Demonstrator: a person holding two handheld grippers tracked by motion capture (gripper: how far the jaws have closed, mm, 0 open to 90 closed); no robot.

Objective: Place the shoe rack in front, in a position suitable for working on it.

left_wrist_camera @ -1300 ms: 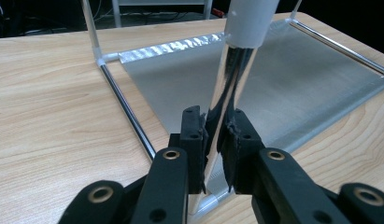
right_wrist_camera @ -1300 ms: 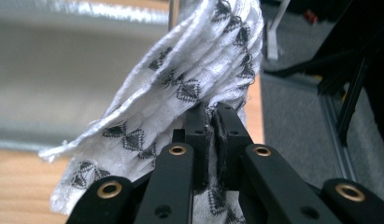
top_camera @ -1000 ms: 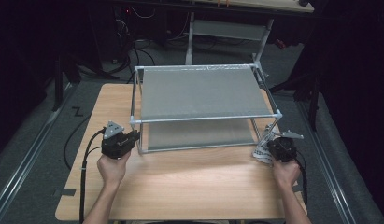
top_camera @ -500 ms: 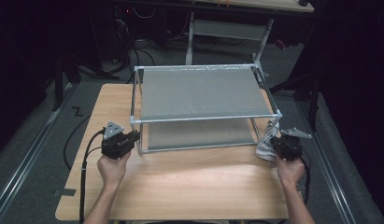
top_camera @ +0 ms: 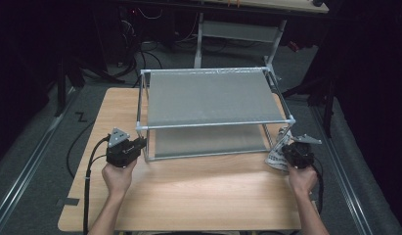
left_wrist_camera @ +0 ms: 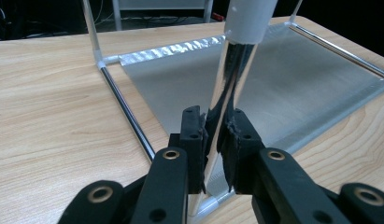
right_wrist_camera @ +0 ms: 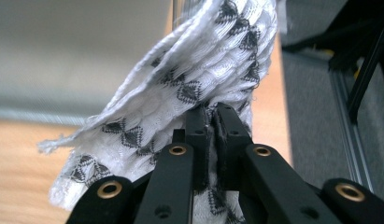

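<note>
A metal-tube rack (top_camera: 215, 124) with two grey shelves stands on the wooden table (top_camera: 198, 193). My left gripper (top_camera: 141, 143) is at the rack's front left corner. In the left gripper view the left gripper (left_wrist_camera: 214, 135) is shut on the shiny upright post (left_wrist_camera: 232, 70), just above the lower shelf (left_wrist_camera: 283, 84). My right gripper (top_camera: 283, 152) is by the rack's front right corner, shut on a white cloth (top_camera: 275, 159) with a black diamond pattern. In the right gripper view the folded cloth (right_wrist_camera: 203, 60) bunches up above the jaws of the right gripper (right_wrist_camera: 211, 126).
A cable (top_camera: 88, 166) trails from the left gripper over the table's left edge. Grey floor with a rail (top_camera: 22, 171) runs beside the table on the left. A white stand (top_camera: 237, 30) and loose cables sit on the floor behind the rack.
The right gripper with the cloth drifted slightly right and came back left. The left gripper has stayed on the post.
</note>
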